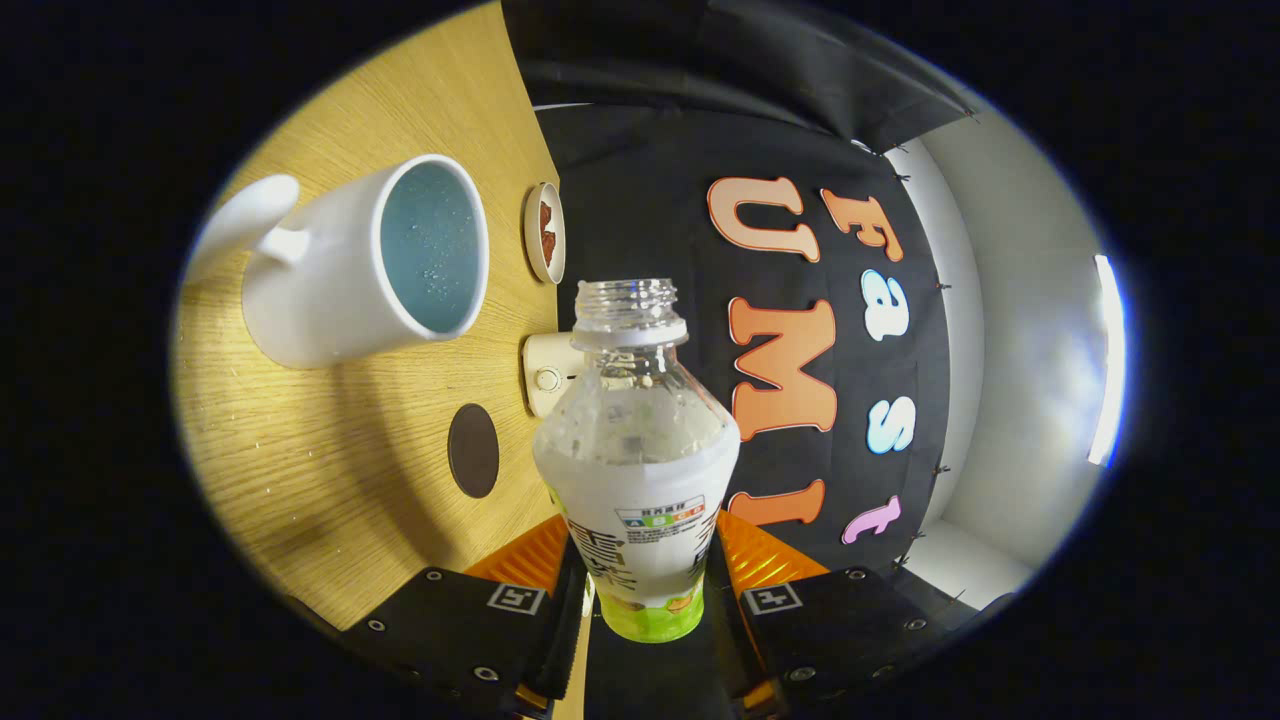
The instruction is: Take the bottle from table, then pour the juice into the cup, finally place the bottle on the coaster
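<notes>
A clear, uncapped plastic bottle (637,450) with a white and green label stands between my two fingers, and my gripper (640,575) is shut on its lower body. The whole view is rolled sideways, so the wooden table (330,470) runs up the left side. The bottle's open mouth points past the rim of a white mug (350,265) with a blue inside, which sits on the table ahead and to the left. A dark round coaster (473,450) lies on the table just left of the bottle, nearer than the mug.
A small round dish (545,232) with something brown in it sits beyond the mug near the table's far edge. A pale device with a knob (548,372) stands behind the bottle's shoulder. The black cloth wall hangs beyond the table.
</notes>
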